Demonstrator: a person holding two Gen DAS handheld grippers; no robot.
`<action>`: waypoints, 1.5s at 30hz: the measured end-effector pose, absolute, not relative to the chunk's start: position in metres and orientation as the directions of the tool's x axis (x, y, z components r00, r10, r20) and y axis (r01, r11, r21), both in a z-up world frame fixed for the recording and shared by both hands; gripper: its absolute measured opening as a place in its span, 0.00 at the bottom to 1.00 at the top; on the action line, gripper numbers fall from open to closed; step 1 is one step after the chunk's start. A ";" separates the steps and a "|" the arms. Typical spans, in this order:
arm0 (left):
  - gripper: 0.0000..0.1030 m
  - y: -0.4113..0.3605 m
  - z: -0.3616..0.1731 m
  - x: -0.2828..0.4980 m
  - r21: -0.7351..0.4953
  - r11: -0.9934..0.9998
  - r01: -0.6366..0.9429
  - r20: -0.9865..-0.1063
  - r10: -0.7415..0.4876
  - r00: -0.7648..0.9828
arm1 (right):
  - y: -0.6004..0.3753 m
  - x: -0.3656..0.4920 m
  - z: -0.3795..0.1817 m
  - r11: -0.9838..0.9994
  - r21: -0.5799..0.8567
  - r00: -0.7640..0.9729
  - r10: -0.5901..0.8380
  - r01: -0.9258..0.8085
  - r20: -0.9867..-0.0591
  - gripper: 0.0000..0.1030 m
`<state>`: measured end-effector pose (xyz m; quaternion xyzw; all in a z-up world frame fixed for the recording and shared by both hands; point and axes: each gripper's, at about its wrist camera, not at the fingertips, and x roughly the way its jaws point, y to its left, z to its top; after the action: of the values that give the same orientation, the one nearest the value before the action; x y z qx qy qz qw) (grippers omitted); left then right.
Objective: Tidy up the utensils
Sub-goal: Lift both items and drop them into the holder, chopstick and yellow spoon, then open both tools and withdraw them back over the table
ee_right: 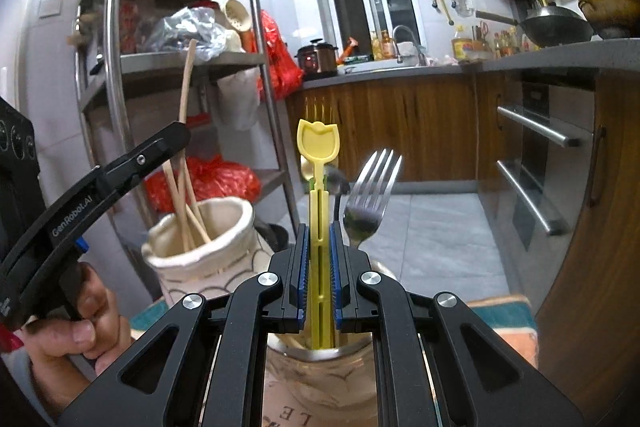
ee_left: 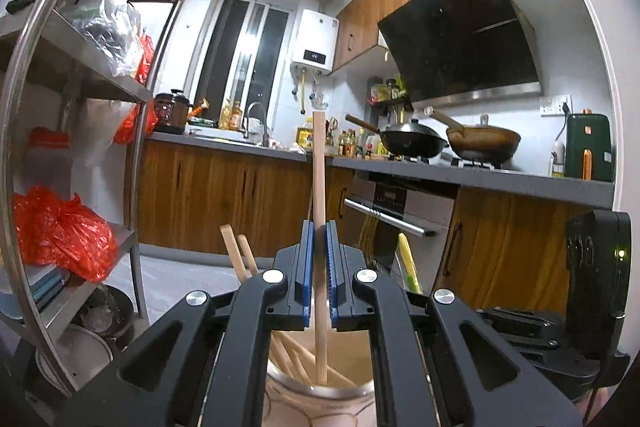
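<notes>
Gripping chopstick (ee_left: 319, 187) and yellow spoon (ee_right: 319, 163) above holders.

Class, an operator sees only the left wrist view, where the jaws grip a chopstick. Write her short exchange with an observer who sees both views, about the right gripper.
Operator: What is the right gripper holding?
Observer: The right gripper is shut on a yellow utensil with a tulip-shaped top, held upright.
Operator: Is anything next to it?
Observer: A metal fork stands just to its right in the picture, tines up.
</notes>
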<state>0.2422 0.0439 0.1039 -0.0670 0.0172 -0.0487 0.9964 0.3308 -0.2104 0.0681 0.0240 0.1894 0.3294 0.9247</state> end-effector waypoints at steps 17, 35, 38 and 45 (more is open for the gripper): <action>0.06 0.033 0.078 0.232 -0.075 0.993 0.091 -0.128 -0.100 0.987 | -0.214 0.325 0.057 0.805 0.163 0.715 0.584 -0.570 -0.385 0.10; 0.10 0.027 0.082 0.224 -0.021 0.997 0.072 -0.141 -0.075 0.987 | -0.223 0.323 0.058 0.819 0.177 0.723 0.568 -0.546 -0.394 0.11; 0.22 0.028 0.084 0.220 -0.023 0.997 0.073 -0.130 -0.075 0.989 | -0.223 0.323 0.058 0.816 0.180 0.722 0.572 -0.550 -0.389 0.13; 0.41 0.023 0.090 0.206 -0.008 0.997 0.081 -0.110 -0.082 0.991 | -0.229 0.316 0.063 0.801 0.187 0.712 0.593 -0.569 -0.375 0.17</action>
<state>0.2065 0.0232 0.0900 -0.0017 0.0554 -0.0408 0.9976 0.3157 -0.2288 0.0626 0.0287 0.2127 0.3142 0.9248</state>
